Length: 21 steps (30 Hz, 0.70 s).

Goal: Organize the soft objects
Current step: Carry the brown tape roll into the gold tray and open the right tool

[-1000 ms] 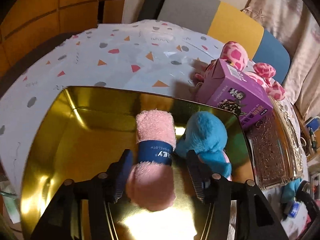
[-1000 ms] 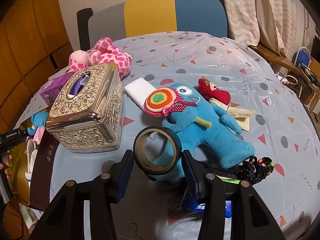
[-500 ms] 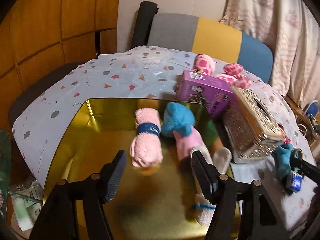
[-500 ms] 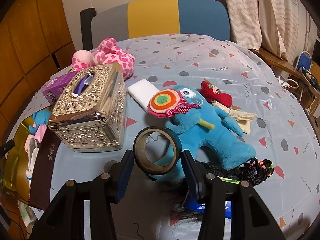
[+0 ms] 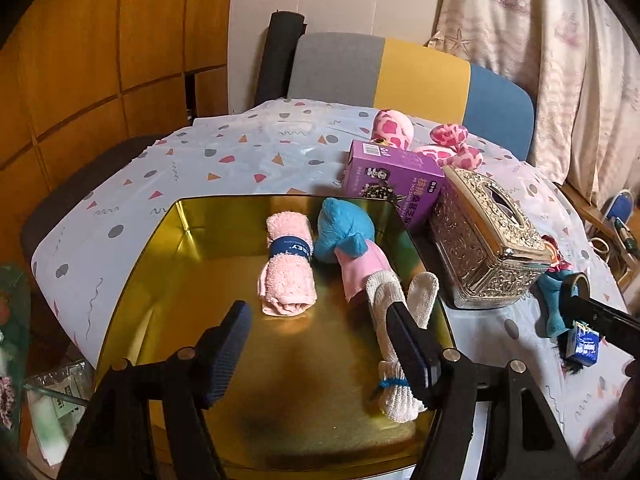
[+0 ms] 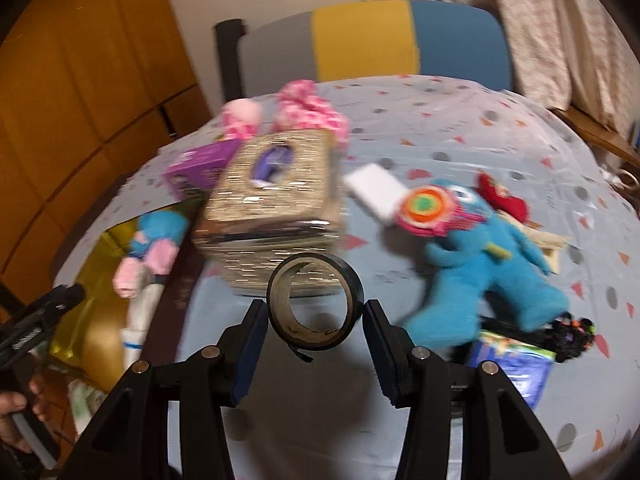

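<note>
A gold tray [image 5: 160, 280] holds a rolled pink towel [image 5: 286, 264] with a blue band, a small blue and pink plush [image 5: 346, 236] and white socks [image 5: 394, 320]. My left gripper [image 5: 320, 340] is open and empty, held above the tray's near half. My right gripper [image 6: 314, 328] is shut on a roll of dark tape [image 6: 314, 304] and holds it up over the table. A big blue plush monster [image 6: 480, 252], a red plush [image 6: 506, 200] and a pink spotted plush [image 6: 308, 108] lie on the table.
An ornate silver tissue box [image 6: 276, 208] stands right of the tray, with a purple carton [image 5: 394, 184] behind it. A white pad [image 6: 376, 190], a blue packet [image 6: 508, 364] and a black hair piece [image 6: 568, 334] lie on the patterned tablecloth. A chair [image 5: 400, 72] stands behind.
My left gripper let go of the pink towel, which now lies in the tray, and drew back and up. My right gripper swung left with the tape; its view is blurred.
</note>
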Tool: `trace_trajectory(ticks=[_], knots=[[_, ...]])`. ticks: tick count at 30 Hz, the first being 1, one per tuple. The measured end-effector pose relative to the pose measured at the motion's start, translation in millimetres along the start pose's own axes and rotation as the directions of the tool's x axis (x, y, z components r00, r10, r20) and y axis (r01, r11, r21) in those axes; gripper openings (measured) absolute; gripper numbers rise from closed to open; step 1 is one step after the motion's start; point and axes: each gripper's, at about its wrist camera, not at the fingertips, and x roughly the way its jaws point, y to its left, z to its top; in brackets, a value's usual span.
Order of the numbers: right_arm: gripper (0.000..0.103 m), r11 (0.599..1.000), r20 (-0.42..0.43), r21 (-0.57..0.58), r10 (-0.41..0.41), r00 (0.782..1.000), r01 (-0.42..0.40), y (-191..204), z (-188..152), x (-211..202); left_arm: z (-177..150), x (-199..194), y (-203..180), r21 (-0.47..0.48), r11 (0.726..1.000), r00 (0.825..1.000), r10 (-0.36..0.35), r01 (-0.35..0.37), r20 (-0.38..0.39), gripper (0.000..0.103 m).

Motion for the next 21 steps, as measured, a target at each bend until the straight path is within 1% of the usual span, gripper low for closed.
trace_trajectory(ticks=[3,7,13,15,18,21], knots=[[0.05,0.998,-0.007,-0.043,0.052,0.999,-0.052,26,3,2,-1,-2,5,-0.011,1.0,1.0,-0.001,0.001,0.004,0.07],[0.05,0.985,-0.035,-0.109,0.132,0.991,-0.135,68,8,11,-2,-4,14,-0.029,1.0,1.0,0.002,-0.002,0.006,0.07],[0.05,0.955,-0.083,-0.2,0.206,0.975,-0.219,124,14,28,-4,-10,36,-0.079,0.997,1.0,0.016,-0.015,0.016,0.07],[0.05,0.942,-0.102,-0.227,0.229,0.968,-0.247,142,15,33,-4,-12,48,-0.105,0.994,0.999,0.032,-0.03,0.019,0.07],[0.05,0.918,-0.153,-0.267,0.259,0.954,-0.292,172,14,49,-4,-15,69,-0.151,0.987,0.998,0.066,-0.062,0.023,0.07],[0.05,0.898,-0.201,-0.308,0.26,0.944,-0.313,197,9,66,-5,-16,89,-0.192,0.977,0.995,0.093,-0.088,0.02,0.07]])
